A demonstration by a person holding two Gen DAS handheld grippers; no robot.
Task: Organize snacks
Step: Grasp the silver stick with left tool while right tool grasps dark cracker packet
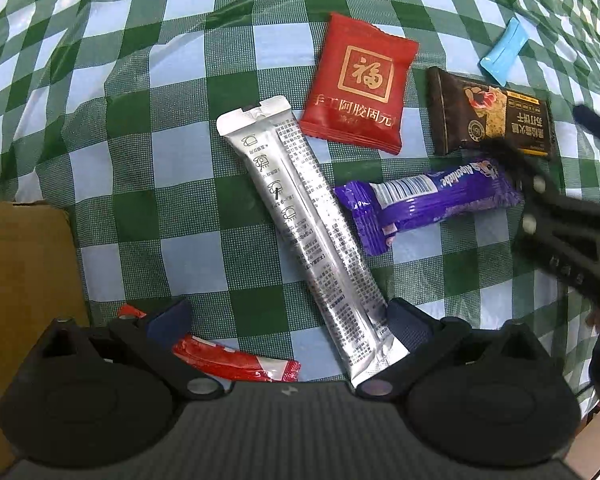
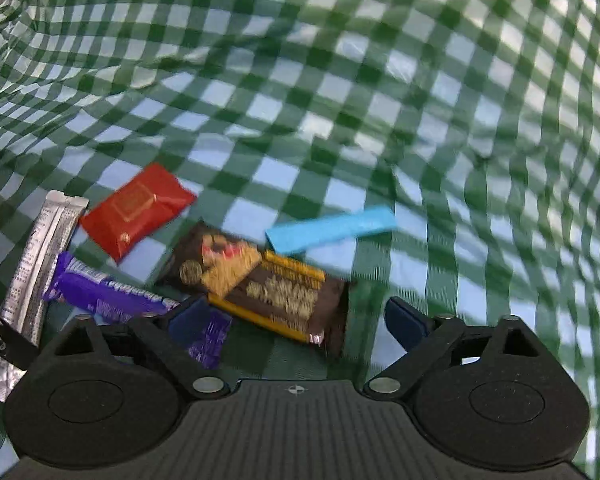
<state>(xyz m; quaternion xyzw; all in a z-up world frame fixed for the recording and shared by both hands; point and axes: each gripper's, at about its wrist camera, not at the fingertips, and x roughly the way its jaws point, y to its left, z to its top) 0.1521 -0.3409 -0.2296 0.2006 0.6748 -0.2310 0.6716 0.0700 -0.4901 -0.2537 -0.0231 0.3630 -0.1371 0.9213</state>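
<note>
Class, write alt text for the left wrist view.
An open left gripper hovers over a silver stick sachet on a green checked cloth. Beyond lie a red packet, purple bar and brown biscuit pack.

Both the left tongs (image 1: 288, 320) and right tongs (image 2: 296, 316) hang low, jaws spread wide.

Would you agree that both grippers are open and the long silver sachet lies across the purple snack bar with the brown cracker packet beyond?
Nearly. In the left wrist view the long silver sachet lies beside the purple snack bar, not across it. Both the left gripper and right gripper are open, and the brown cracker packet lies beyond.
</note>
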